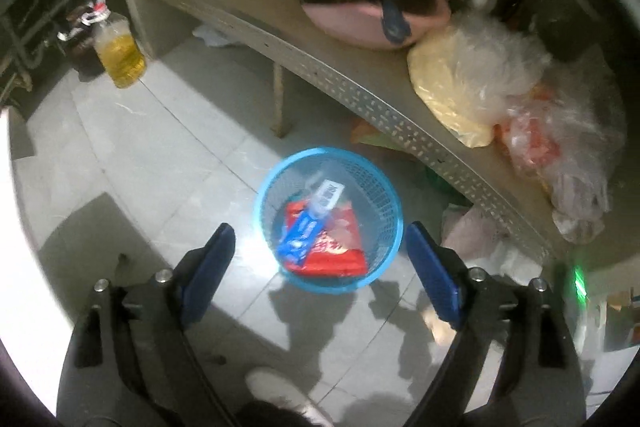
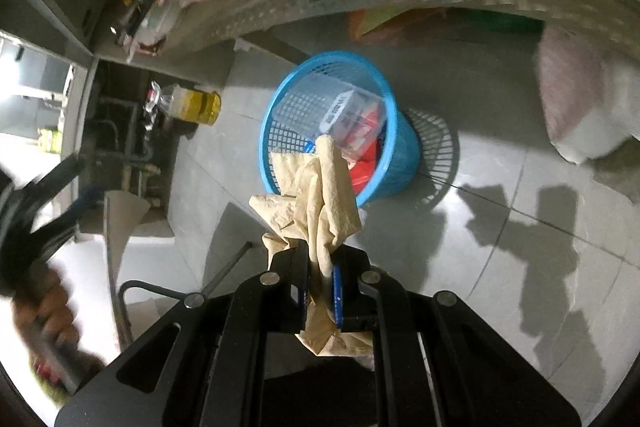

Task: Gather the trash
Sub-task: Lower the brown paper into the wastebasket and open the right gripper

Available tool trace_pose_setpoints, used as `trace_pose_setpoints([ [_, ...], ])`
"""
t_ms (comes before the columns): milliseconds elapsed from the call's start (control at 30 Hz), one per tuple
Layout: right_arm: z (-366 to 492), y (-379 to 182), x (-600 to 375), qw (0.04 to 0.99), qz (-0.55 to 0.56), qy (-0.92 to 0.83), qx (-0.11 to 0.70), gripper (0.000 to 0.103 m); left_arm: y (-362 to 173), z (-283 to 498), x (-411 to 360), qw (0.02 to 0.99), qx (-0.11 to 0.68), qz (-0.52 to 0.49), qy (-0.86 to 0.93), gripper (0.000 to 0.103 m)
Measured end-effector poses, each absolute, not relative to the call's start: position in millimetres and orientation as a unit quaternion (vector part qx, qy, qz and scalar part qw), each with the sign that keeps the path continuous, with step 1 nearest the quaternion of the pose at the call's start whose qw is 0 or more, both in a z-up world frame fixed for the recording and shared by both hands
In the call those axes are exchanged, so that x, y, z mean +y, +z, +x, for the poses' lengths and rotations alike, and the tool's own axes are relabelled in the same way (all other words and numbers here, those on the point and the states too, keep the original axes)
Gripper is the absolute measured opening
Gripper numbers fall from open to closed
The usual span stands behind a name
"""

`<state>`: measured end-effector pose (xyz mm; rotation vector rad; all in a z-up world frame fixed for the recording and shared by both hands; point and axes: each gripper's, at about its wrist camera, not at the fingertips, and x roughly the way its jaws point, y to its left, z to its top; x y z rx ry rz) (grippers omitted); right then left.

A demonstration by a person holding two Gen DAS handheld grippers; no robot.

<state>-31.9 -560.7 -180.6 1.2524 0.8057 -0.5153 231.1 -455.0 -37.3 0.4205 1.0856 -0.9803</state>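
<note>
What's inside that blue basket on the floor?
The blue basket holds a red packet, a blue wrapper and a clear labelled container. Anything beneath them is covered.

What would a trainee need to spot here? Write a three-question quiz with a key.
1. True or false: the right gripper is shut on the crumpled brown paper.
2. What colour is the mesh basket?
3. The left gripper is: A) open and empty B) holding a bottle C) shut on paper.

Key: 1 true; 2 blue; 3 A.
</note>
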Motion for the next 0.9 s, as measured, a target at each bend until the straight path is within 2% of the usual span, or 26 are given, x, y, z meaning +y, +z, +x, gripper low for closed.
trace_pose_setpoints([
  [300, 74.3, -216.9, -587.1, 0.721, 0.487, -0.258, 0.419, 0.013, 33.0, 223.2, -320.3, 0.775, 0.441, 0.135, -0.433, 0.086],
  [367, 95.7, -230.5, -588.9, 0.725, 0.455, -0.264, 0.445, 0.024, 37.9, 220.9, -298.8, 0.785, 0.432, 0.127, -0.426, 0.087],
  [400, 107.8, -242.9, -590.1, 0.722, 0.439, -0.264, 0.465, 0.034, 39.5, 219.4, -287.2, 0.789, 0.429, 0.125, -0.421, 0.087],
  [433, 114.6, -252.6, -591.4, 0.716, 0.429, -0.268, 0.481, 0.036, 40.4, 217.8, -277.2, 0.794, 0.426, 0.122, -0.415, 0.087],
  [667, 119.8, -270.9, -591.6, 0.715, 0.39, -0.283, 0.506, 0.036, 44.1, 205.2, -221.6, 0.813, 0.41, 0.106, -0.398, 0.087],
  [700, 123.6, -273.9, -590.3, 0.717, 0.374, -0.284, 0.515, 0.034, 43.3, 202.0, -216.0, 0.815, 0.407, 0.111, -0.396, 0.087],
  [733, 125.5, -275.7, -589.9, 0.717, 0.368, -0.283, 0.52, 0.026, 42.7, 199.7, -213.3, 0.816, 0.405, 0.116, -0.396, 0.087],
  [833, 140.2, -298.2, -591.0, 0.699, 0.349, -0.277, 0.559, 0.015, 39.9, 193.6, -206.9, 0.816, 0.399, 0.133, -0.396, 0.087],
  [900, 148.8, -317.1, -594.7, 0.681, 0.352, -0.278, 0.579, 0.014, 36.7, 192.9, -204.4, 0.816, 0.399, 0.141, -0.394, 0.087],
])
